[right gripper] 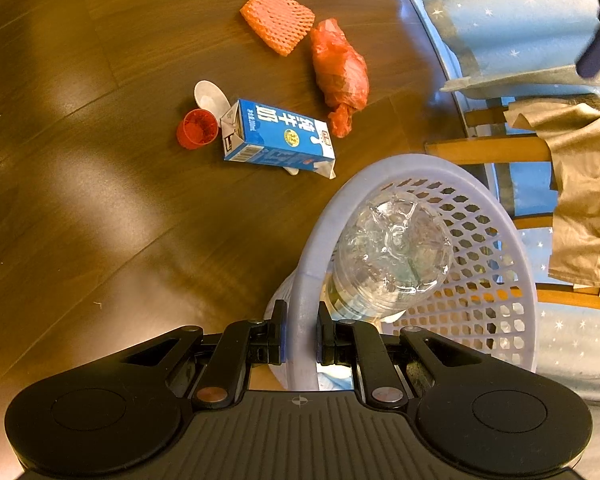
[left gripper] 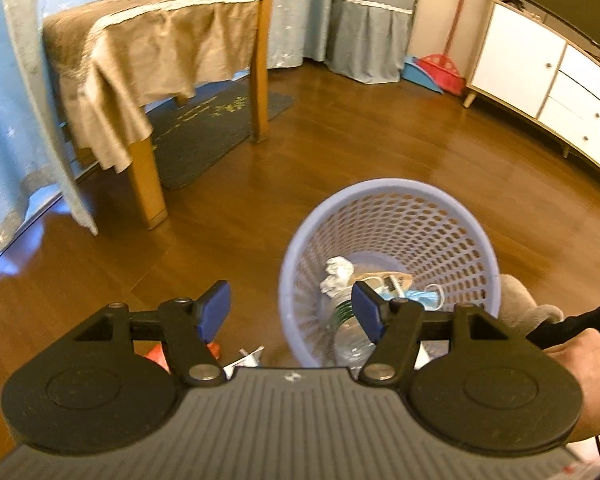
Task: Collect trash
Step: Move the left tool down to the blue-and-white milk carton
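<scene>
Left gripper (left gripper: pixel 293 312) wide and empty, right gripper (right gripper: pixel 302 336) clamped on basket (right gripper: pixel 496 216) rim — clear bottle (right gripper: pixel 392 256) inside, milk carton (right gripper: pixel 278 136) on floor

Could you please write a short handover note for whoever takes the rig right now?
Left tongs: open, empty, beside the basket.
Right tongs: shut on the basket rim, holding it tilted.
Done: clear bottle, crumpled paper and a face mask are in the basket.
Left on the floor: milk carton, red cup, white spoon, orange foam net, red plastic bag.
</scene>
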A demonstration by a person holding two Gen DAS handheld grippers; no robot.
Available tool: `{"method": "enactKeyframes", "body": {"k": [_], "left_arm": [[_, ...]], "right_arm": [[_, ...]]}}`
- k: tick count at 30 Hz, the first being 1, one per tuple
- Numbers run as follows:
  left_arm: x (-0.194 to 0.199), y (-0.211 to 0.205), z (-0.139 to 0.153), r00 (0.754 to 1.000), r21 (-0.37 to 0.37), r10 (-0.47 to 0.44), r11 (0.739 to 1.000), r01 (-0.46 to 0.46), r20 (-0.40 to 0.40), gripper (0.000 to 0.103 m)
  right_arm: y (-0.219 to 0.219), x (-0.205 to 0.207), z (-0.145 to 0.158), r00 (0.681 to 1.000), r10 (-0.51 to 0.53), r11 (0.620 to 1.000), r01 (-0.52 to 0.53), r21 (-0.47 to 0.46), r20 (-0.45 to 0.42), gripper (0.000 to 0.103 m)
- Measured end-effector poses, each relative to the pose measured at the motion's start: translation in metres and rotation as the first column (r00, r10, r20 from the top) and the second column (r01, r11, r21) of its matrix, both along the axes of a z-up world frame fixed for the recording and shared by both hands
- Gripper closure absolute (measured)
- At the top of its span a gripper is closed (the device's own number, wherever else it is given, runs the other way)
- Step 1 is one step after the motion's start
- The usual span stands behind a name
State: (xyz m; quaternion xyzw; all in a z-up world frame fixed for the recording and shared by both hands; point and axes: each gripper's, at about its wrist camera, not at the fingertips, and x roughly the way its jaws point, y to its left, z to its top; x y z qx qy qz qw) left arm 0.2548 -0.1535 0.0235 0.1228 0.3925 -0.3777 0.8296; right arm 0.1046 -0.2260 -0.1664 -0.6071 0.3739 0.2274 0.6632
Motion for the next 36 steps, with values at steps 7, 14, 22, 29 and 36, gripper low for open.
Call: {"method": "enactKeyframes", "body": {"k": [7,14,22,29,36], "left_arm": [[0.014,0.026,-0.006,0.997,0.025,0.077,0.997,-0.077,0.002,0.041],[0.022,0.048,-0.015,0.992,0.053,0.127,0.991,-0.126,-0.009,0.041],[0.012,0.047,-0.048,0.994,0.107,0.092,0.991,-0.086,-0.055,0.039],[0.003,0.045,-0.081,0.997,0.149,0.041,0.988,-0.029,-0.072,0.038],[0.007,0.048,-0.108,0.993,0.164,0.042,0.986,-0.024,-0.108,0.038]], "right_arm": [[0.0,0.0,0.0,1.0,0.0,1.0,0.0,-0.003,0.006,0.094],[-0.002,-0.001,-0.001,1.0,0.015,1.0,-0.015,-0.024,0.023,0.094],[-0.002,-0.002,-0.002,1.0,0.017,1.0,-0.017,-0.022,0.011,0.094],[-0.002,-0.002,-0.002,1.0,0.012,1.0,-0.012,-0.023,0.005,0.094],[-0.003,-0.004,-0.004,1.0,0.015,0.999,-0.015,-0.033,0.003,0.094]]}}
